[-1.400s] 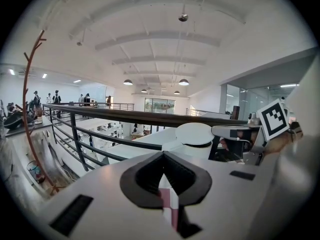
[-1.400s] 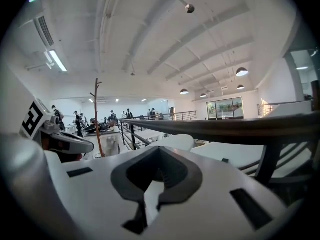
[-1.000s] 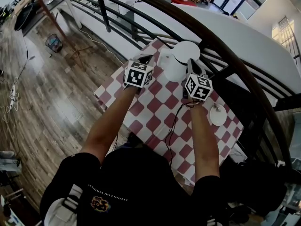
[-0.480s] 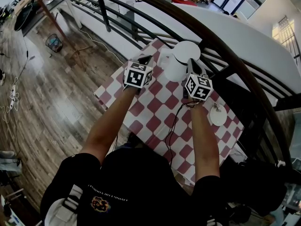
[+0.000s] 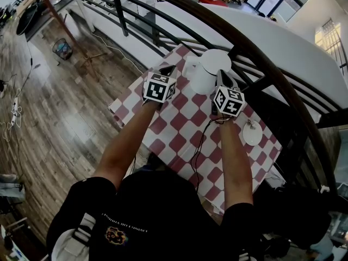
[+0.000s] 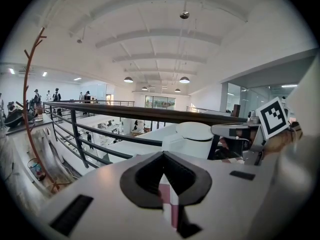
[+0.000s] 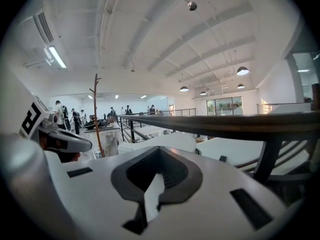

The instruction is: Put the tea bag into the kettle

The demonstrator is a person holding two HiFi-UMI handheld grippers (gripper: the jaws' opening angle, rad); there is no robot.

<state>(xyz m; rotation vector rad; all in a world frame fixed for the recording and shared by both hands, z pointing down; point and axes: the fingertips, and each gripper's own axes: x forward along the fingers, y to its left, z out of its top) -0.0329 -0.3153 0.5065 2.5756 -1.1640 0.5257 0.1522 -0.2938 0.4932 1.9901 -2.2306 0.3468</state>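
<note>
Right gripper view, right claw (image 7: 158, 150) closed, empty, left claw (image 6: 162, 154) closed, near kettle (image 6: 192, 140).

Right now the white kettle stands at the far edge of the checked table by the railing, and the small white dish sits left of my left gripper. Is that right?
Not quite. The small white dish lies on the table's right side, to the right of the right gripper, as the head view shows. The white kettle does stand at the far edge of the checked table by the railing.
</note>
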